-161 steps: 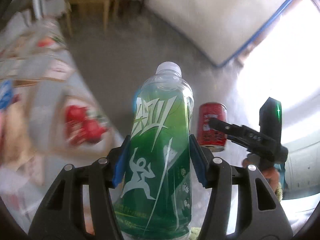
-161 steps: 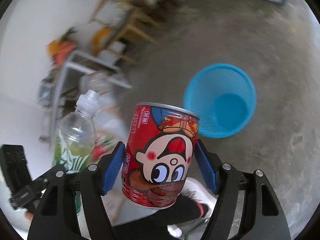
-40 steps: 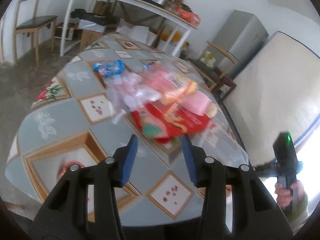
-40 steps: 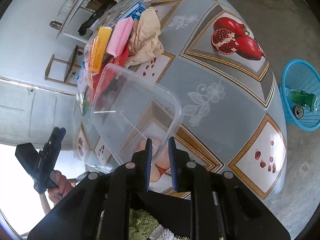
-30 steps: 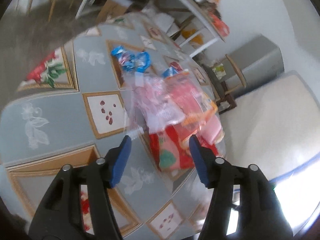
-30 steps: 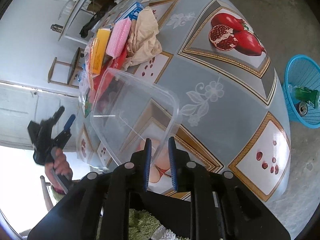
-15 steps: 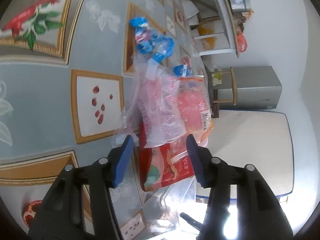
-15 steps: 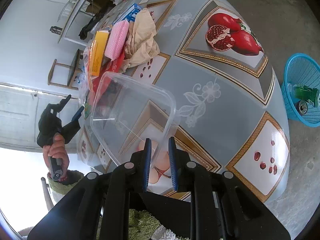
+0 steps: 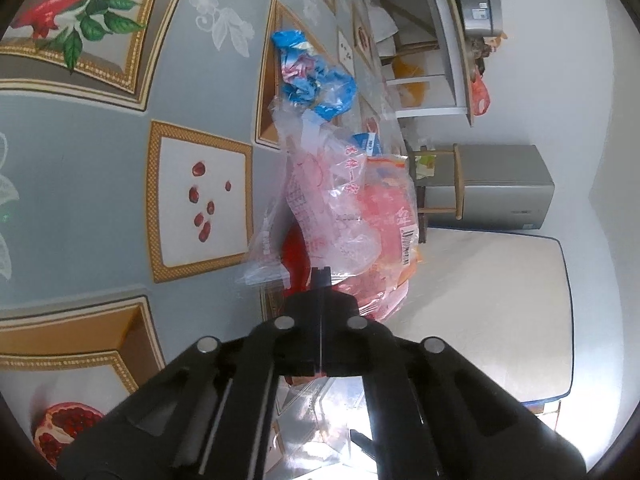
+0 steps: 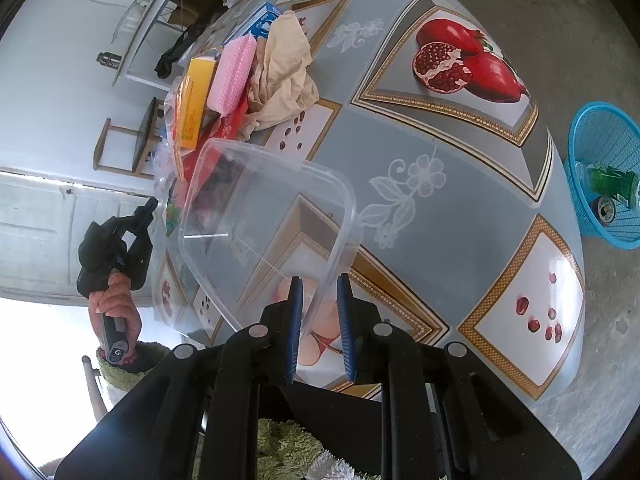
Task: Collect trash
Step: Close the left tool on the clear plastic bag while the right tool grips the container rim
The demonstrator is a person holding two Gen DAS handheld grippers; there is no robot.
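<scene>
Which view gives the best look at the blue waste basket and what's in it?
The right wrist view. The blue basket stands on the floor beyond the table edge, its mouth facing the camera, with a green bottle and a can inside. The left wrist view does not show the basket at all.

right claw (image 10: 319,300) grips the rim of a clear plastic container (image 10: 256,220) above the table (image 10: 460,152).

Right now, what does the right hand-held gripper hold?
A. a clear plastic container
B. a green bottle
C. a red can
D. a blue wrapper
A: the right hand-held gripper pinches the rim of the clear plastic container above the table.
</scene>
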